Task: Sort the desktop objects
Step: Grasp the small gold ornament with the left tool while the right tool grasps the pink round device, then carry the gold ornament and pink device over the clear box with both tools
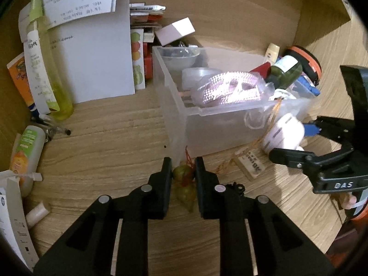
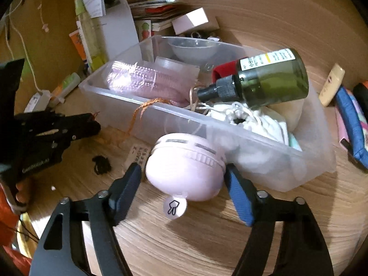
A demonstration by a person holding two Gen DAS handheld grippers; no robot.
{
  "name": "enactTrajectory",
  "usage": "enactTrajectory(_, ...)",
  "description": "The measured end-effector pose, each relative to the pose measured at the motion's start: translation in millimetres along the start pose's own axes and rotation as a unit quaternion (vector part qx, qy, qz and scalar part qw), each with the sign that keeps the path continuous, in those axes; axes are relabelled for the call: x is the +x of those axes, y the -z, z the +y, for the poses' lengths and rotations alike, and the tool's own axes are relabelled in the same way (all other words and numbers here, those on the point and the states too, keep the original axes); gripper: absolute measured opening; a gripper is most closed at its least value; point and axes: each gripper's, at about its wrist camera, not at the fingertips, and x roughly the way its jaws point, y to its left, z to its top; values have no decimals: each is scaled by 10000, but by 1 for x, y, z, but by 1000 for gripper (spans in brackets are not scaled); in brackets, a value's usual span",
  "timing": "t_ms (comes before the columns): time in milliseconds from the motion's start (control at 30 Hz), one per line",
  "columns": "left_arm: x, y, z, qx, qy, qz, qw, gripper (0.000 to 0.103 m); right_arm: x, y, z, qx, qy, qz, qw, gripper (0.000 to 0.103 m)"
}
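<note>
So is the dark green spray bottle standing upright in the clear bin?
No, the green spray bottle lies tilted on its side atop the white cloth in the clear bin.

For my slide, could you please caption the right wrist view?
Right tool straddles a pink round gadget beside the clear bin of sorted items.

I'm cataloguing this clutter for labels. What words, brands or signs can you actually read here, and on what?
"DAS": right gripper body.
Hand-shaped pictogram: white tab on the pink round device.
Unreadable, blurred or too small: dark green bottle label, wooden tag, papers, tubes, left gripper body print.
</note>
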Motion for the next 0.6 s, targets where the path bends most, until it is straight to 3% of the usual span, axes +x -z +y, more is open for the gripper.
enactTrajectory(300, -14, 1, 6, -151, 34, -212, 9997, 19, -10, 6, -2, 53, -24, -54, 10000, 62)
enactTrajectory(600, -47, -3, -9, -39, -34, -585, 9983, 19, -47, 18, -23, 276, 33, -405, 9988, 62)
